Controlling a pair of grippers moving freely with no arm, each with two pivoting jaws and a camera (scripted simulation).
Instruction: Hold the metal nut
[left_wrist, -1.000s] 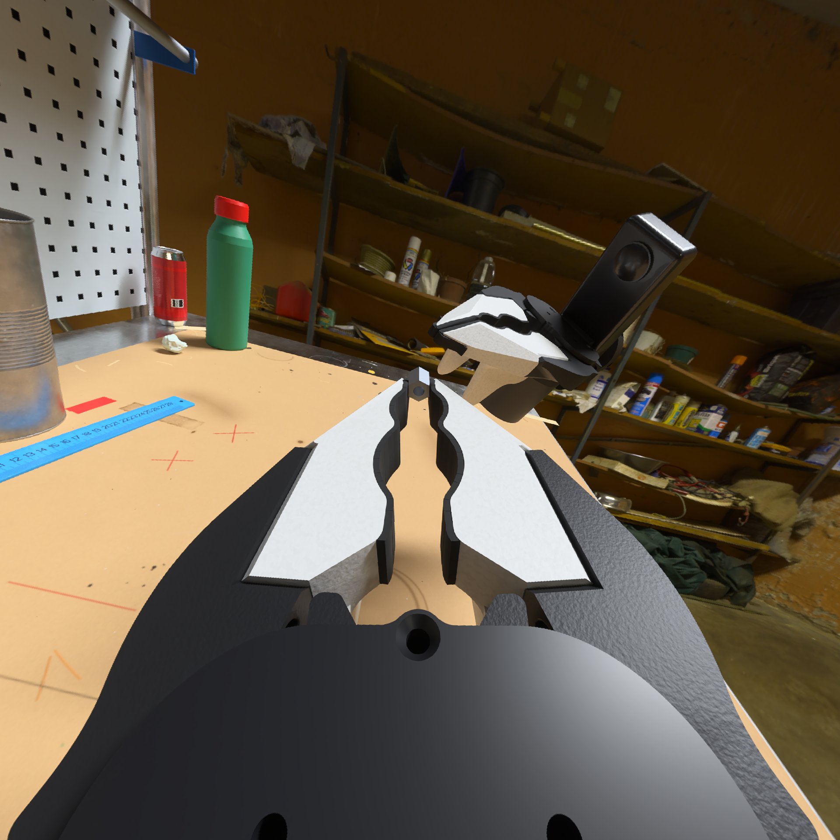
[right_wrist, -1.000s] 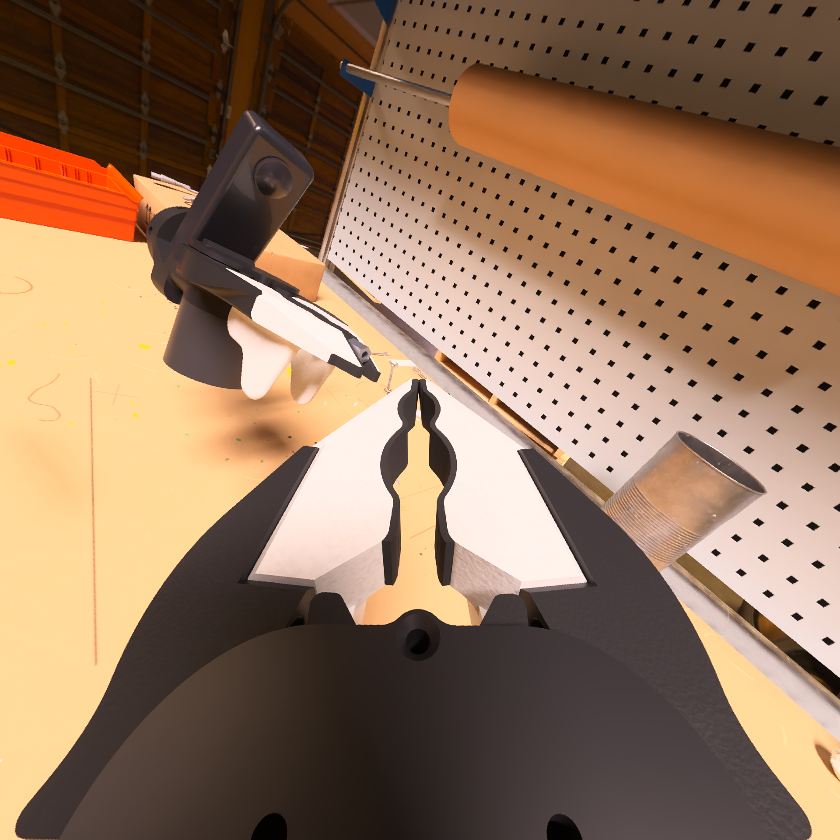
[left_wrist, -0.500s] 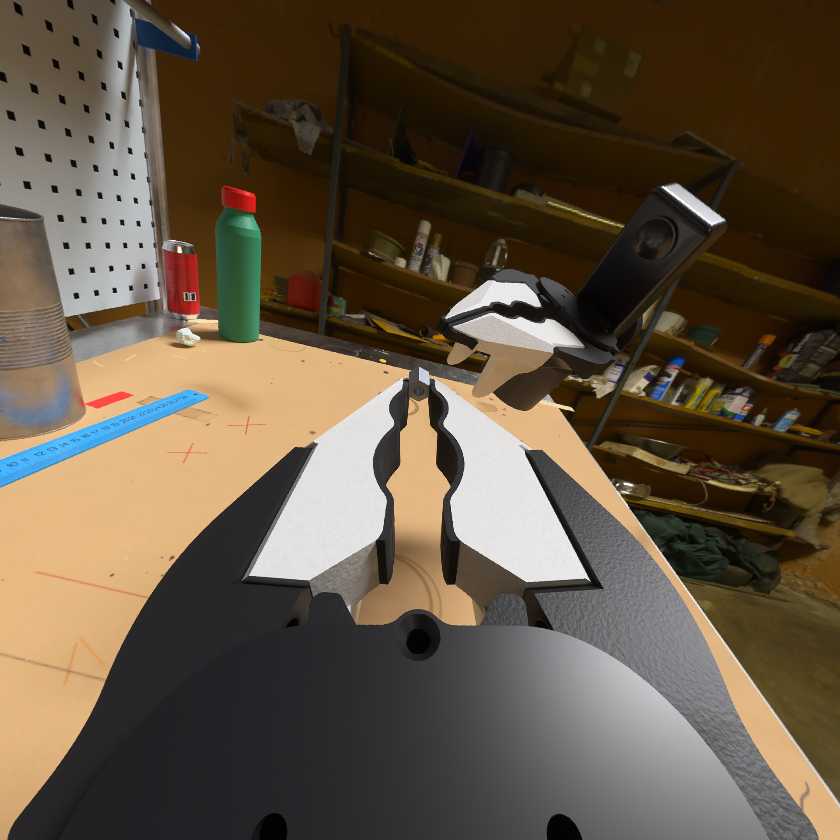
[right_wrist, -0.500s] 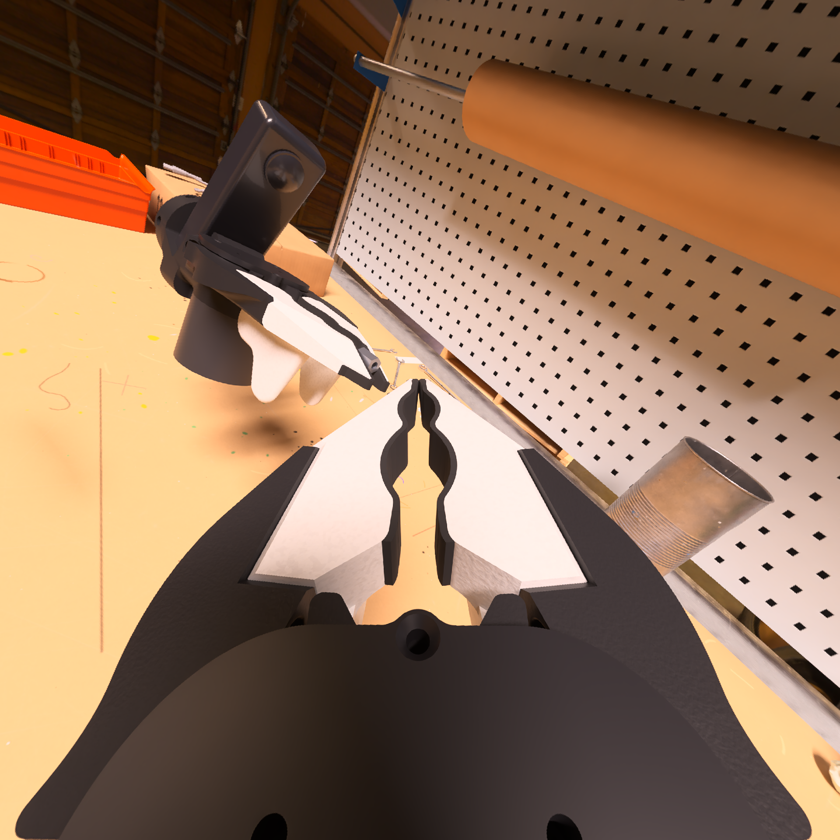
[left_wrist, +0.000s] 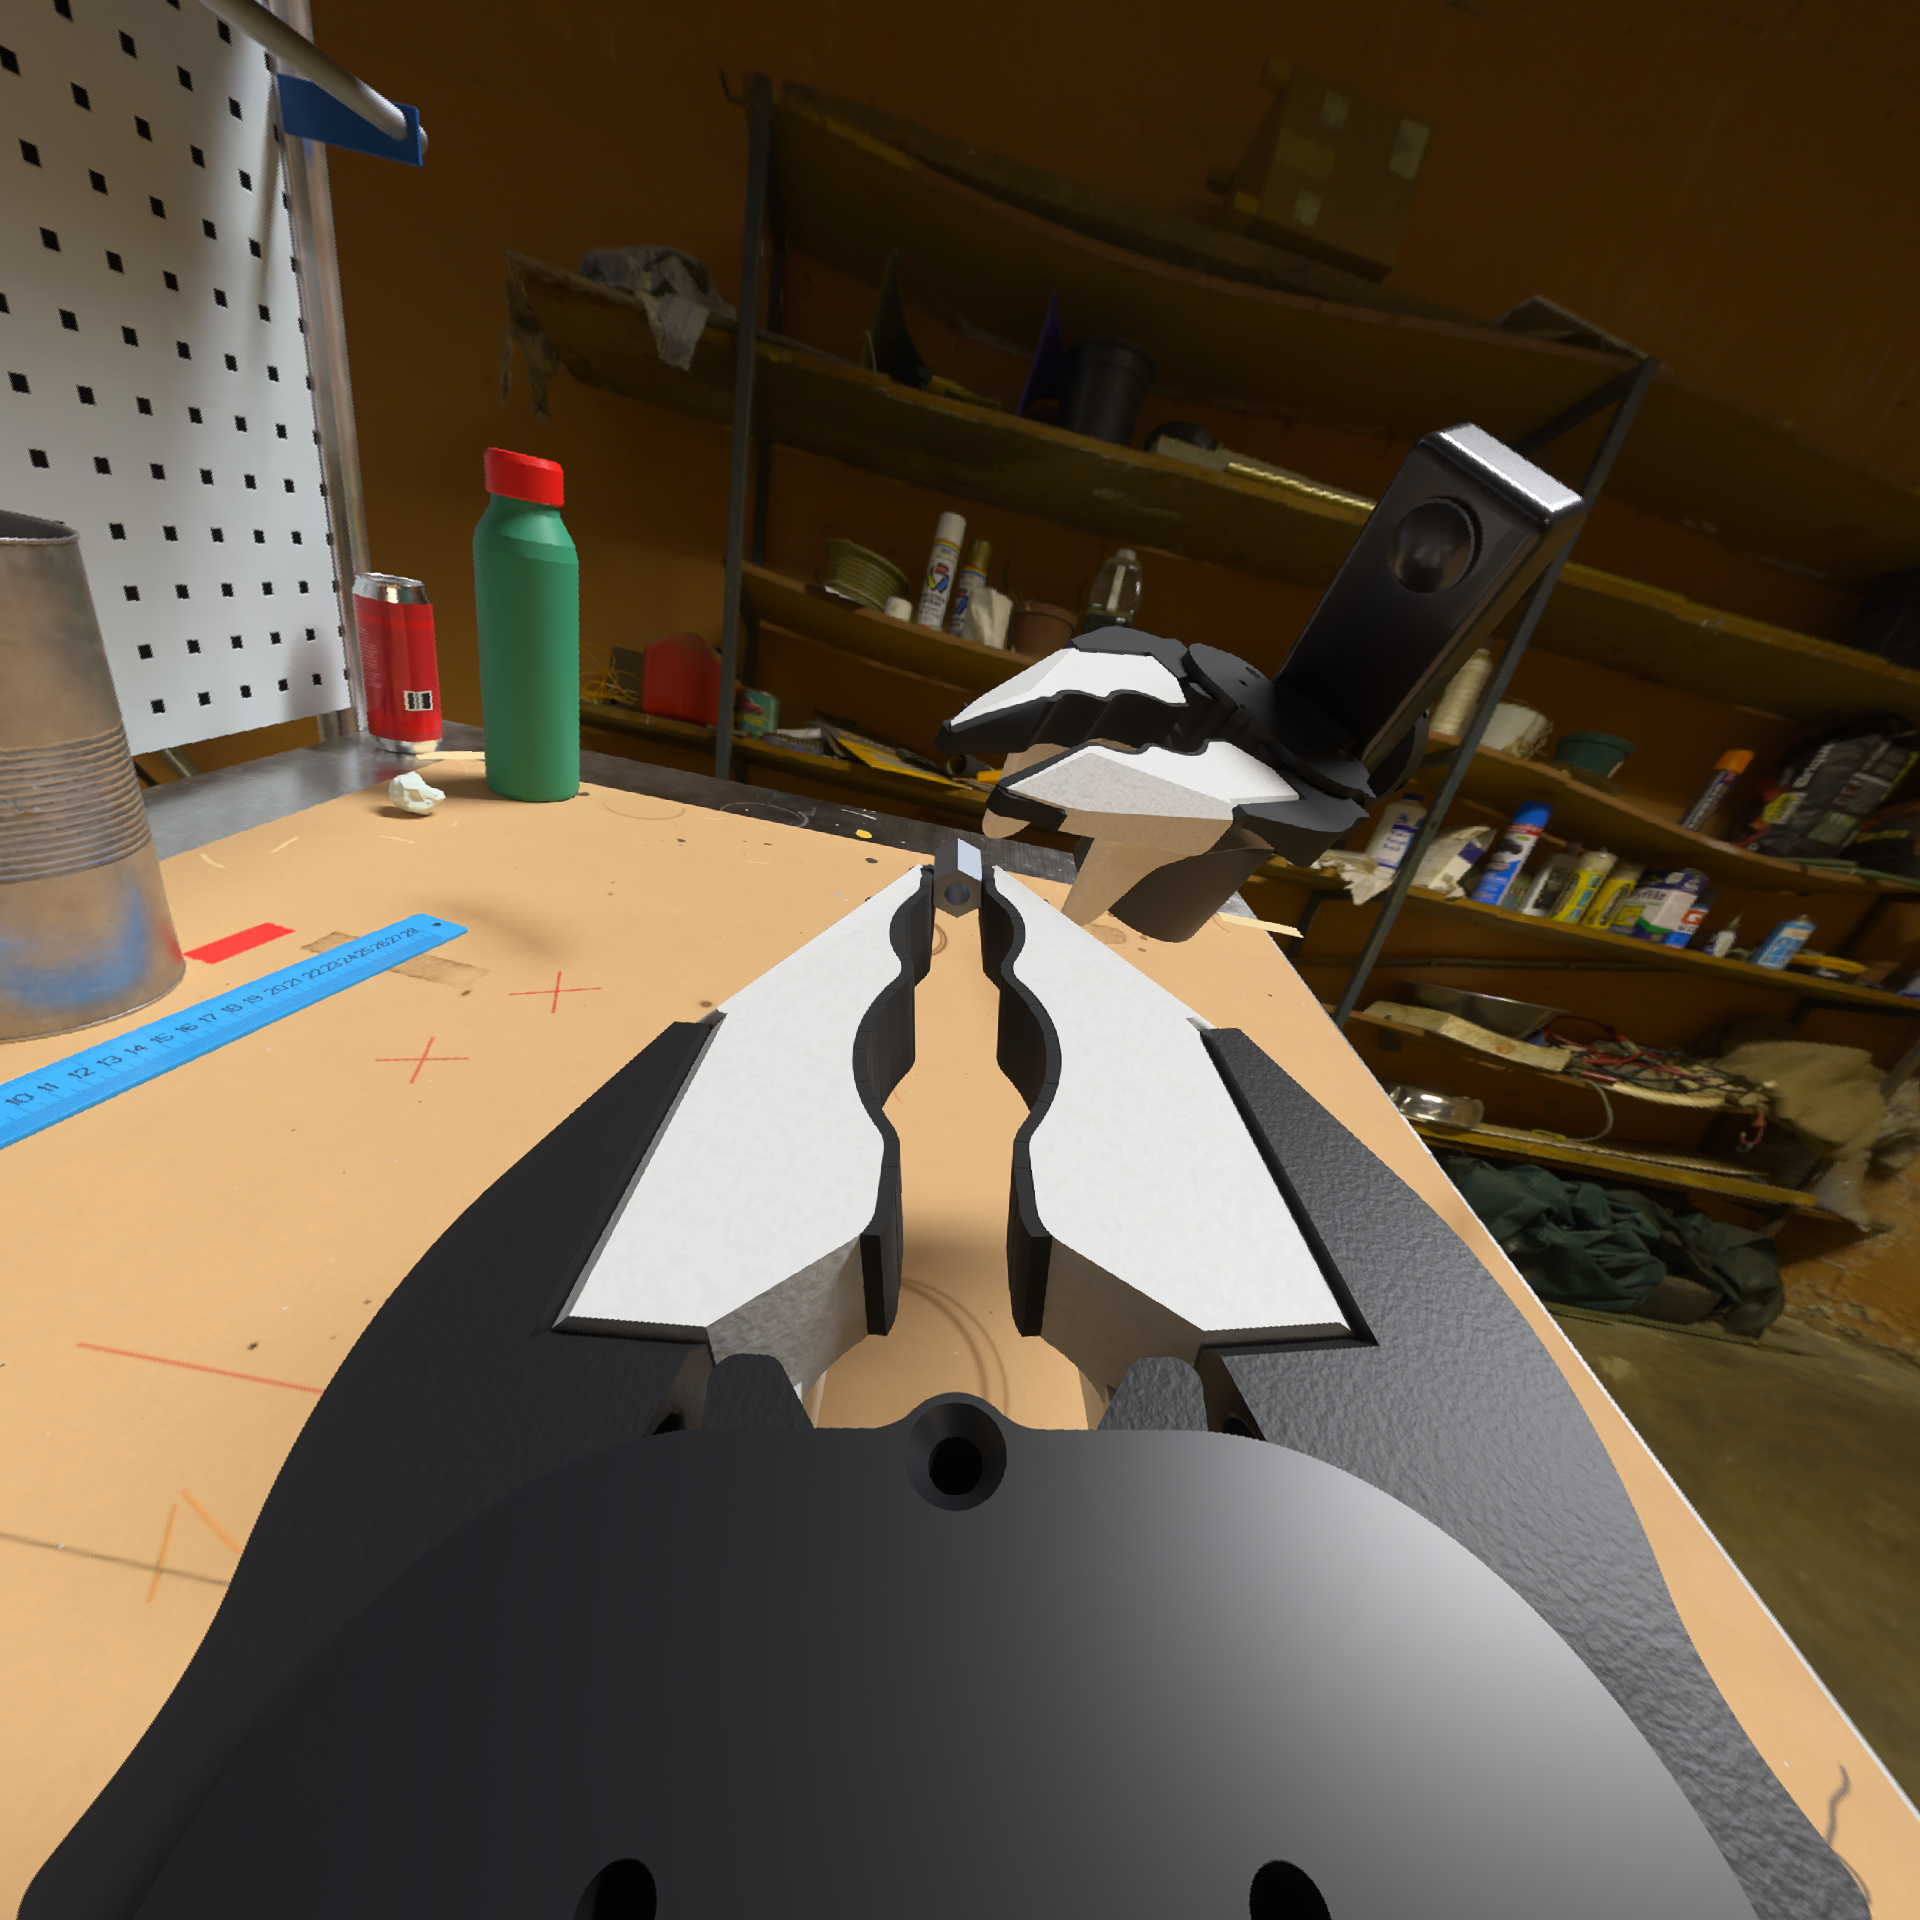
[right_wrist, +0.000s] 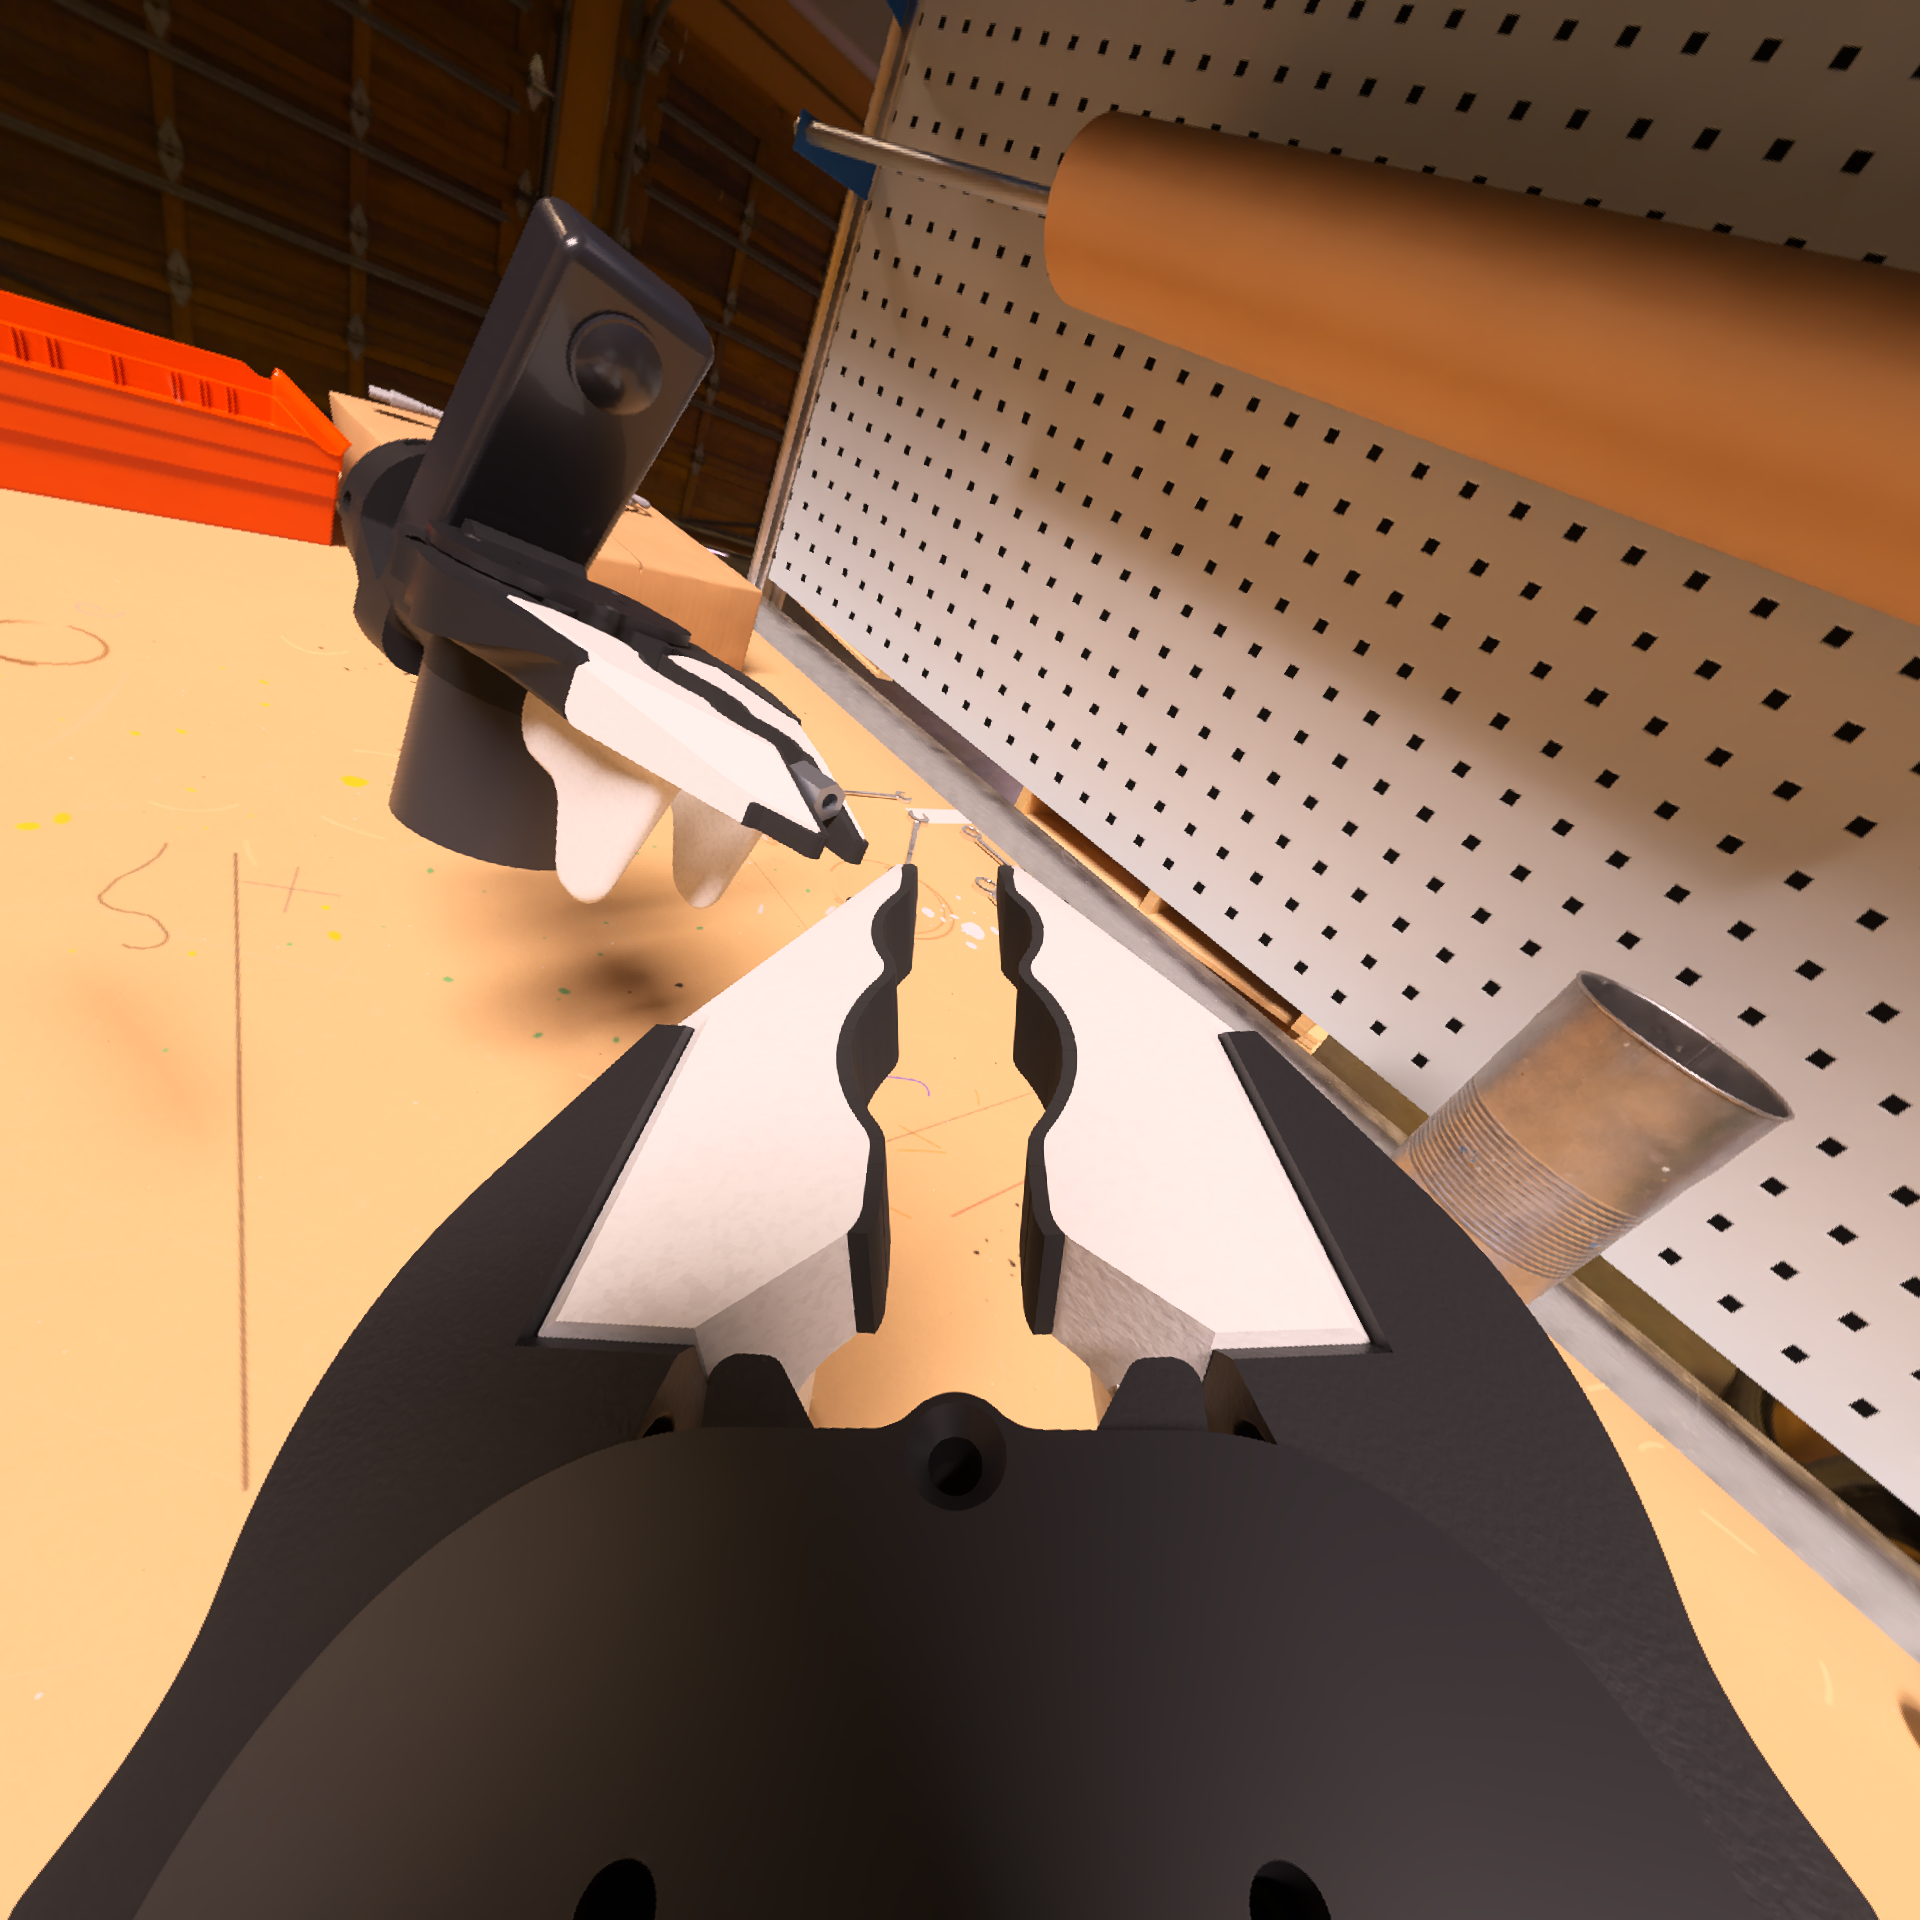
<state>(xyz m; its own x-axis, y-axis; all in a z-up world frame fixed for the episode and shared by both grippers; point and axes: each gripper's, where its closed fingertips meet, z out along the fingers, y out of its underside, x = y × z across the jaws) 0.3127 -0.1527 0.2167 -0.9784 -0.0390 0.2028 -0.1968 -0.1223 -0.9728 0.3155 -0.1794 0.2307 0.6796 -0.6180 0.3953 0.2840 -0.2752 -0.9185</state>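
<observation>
Tongs, right (right_wrist: 954, 883), have parted; left tongs (left_wrist: 954, 883) still pinch nut (left_wrist: 958, 885).

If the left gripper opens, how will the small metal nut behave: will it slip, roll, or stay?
The metal nut is pinched only at the very tips of the left gripper, above the table, so it would probably drop. Its smooth, shiny faces suggest it slips easily. Its flat sides should probably stop it rolling far.

The left gripper (left_wrist: 954, 891) is above the table with its fingertips pinched on the metal nut (left_wrist: 958, 885); the right gripper (right_wrist: 954, 883) is near in front of it, its jaws a little apart and holding nothing
</observation>
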